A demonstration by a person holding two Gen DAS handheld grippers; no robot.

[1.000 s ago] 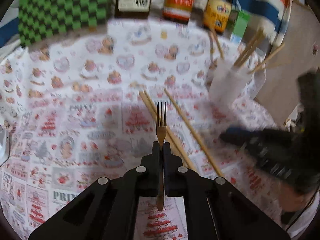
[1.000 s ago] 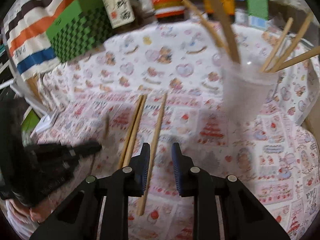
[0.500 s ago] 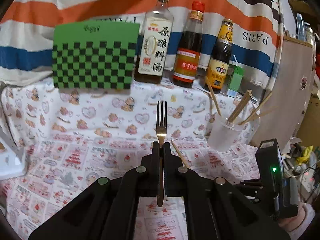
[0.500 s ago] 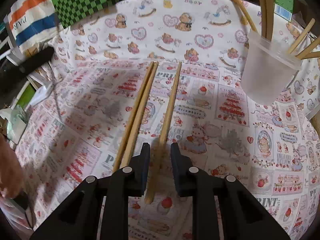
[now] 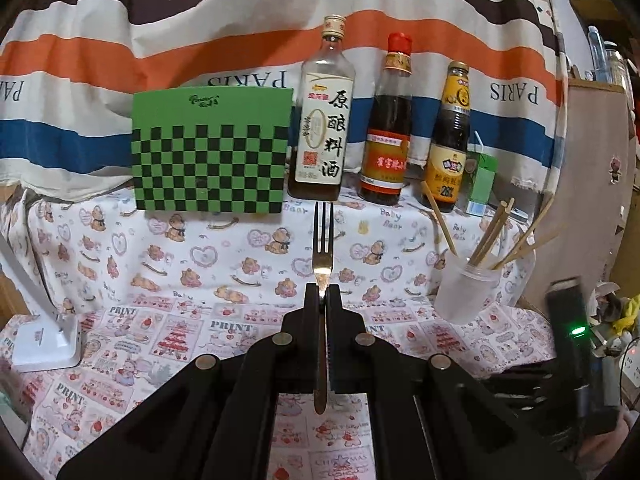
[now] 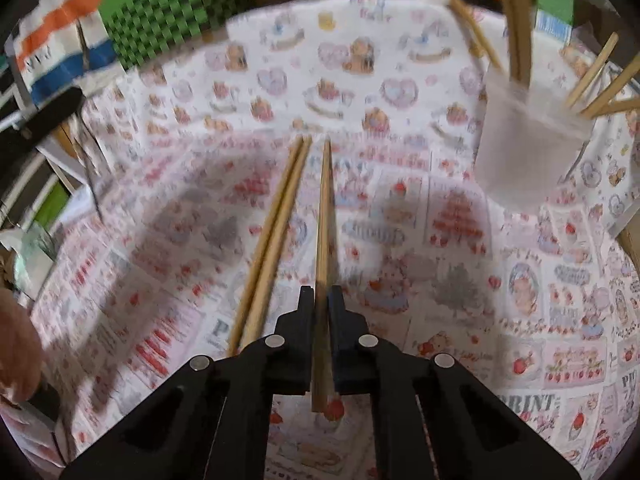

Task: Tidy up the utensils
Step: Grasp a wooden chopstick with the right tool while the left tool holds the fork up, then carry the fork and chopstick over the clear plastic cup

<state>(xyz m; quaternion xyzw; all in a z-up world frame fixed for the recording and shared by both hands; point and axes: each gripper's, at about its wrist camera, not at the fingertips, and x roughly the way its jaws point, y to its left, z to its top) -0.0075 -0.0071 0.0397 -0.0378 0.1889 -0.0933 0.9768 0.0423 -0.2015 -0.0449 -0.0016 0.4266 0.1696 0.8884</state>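
A metal fork [image 5: 322, 248] is gripped by its handle in the clenched left tool [image 5: 323, 292], tines pointing forward and held above the surface [image 5: 224, 280], which is covered by a printed cloth. A single wooden chopstick [image 6: 323, 240] is seen between the fingers of the right tool [image 6: 321, 294], which are drawn in tight against it; the chopstick lies lengthwise on the cloth, running forward from the tool. A pair of chopsticks [image 6: 276, 232] lies just beside it on the left, touching one another. A frosted plastic cup [image 6: 528, 152] with several chopsticks standing in it is set to the right, well apart from the loose ones. Three sauce bottles [image 5: 386, 120] and a green checkered box [image 5: 210, 156] are ranged along the back edge before a striped cloth.
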